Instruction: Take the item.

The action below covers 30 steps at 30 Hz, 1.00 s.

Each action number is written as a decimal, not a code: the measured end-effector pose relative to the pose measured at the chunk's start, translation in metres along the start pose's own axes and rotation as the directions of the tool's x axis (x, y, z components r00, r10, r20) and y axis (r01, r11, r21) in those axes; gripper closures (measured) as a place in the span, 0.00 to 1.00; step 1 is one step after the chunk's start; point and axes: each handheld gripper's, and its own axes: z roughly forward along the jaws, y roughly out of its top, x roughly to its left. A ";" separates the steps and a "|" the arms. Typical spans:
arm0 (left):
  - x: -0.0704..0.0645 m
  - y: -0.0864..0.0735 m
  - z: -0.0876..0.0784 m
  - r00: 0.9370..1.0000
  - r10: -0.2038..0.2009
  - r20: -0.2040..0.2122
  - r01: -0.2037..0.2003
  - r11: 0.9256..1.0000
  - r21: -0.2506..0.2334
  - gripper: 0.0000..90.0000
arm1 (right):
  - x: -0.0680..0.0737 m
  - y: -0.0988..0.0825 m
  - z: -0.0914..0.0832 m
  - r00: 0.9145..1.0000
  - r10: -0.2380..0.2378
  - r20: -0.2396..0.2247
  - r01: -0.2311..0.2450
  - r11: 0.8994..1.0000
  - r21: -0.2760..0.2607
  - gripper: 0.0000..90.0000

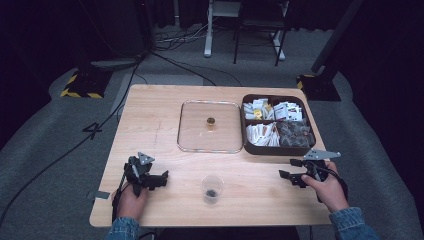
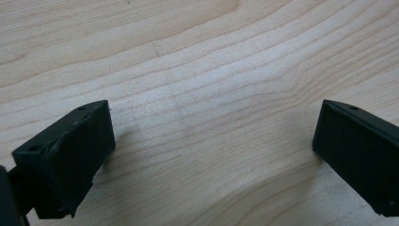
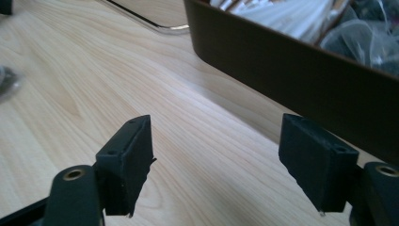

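My left gripper [image 1: 159,179] rests low over the wooden table [image 1: 150,125] near its front left, held by a hand. In the left gripper view it [image 2: 211,141] stands open above bare wood. My right gripper [image 1: 288,168] is at the front right, just in front of the brown compartment box [image 1: 277,148]. Seen in the right gripper view, it [image 3: 216,155] is open and empty, close to the tabletop, with the box wall [image 3: 291,75] just beyond its jaws. A clear plastic cup [image 1: 212,189] with something dark in its bottom stands between the two grippers.
A clear square lid [image 1: 190,127] with a small gold knob [image 1: 210,121] lies flat at the table's middle, left of the box. The box holds white sachets [image 1: 262,132] and dark wrapped pieces [image 1: 296,132]. Stands and cables sit on the floor behind the table.
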 end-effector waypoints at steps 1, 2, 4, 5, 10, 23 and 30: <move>0.000 0.000 0.000 1.000 -0.002 0.001 0.002 1.000 0.000 0.00 | -0.001 -0.003 0.001 1.000 0.014 0.006 -0.014 1.000 -0.007 0.29; 0.000 0.000 0.000 1.000 -0.002 0.001 0.002 1.000 0.000 0.00 | -0.001 -0.003 0.001 1.000 0.014 0.006 -0.014 1.000 -0.007 0.29; 0.000 0.000 0.000 1.000 -0.002 0.001 0.002 1.000 -0.001 0.00 | -0.004 -0.008 0.004 0.999 0.032 0.008 -0.032 0.999 -0.020 0.29; 0.000 0.000 0.000 1.000 -0.002 0.001 0.002 1.000 0.000 0.00 | -0.005 -0.012 0.007 0.999 0.043 0.013 -0.042 0.999 -0.028 0.28; 0.000 0.000 0.000 1.000 0.001 0.000 -0.001 1.000 0.000 0.00 | -0.007 -0.015 0.010 0.999 0.049 0.023 -0.049 0.999 -0.019 0.25; 0.000 0.000 0.000 1.000 -0.004 0.002 0.004 1.000 -0.001 0.00 | -0.006 -0.026 0.020 0.997 0.021 0.074 -0.023 0.999 0.033 0.18; 0.000 0.000 0.001 1.000 -0.007 0.002 0.007 1.000 -0.002 0.00 | -0.001 -0.030 0.023 0.991 -0.066 0.117 0.062 0.997 0.042 0.16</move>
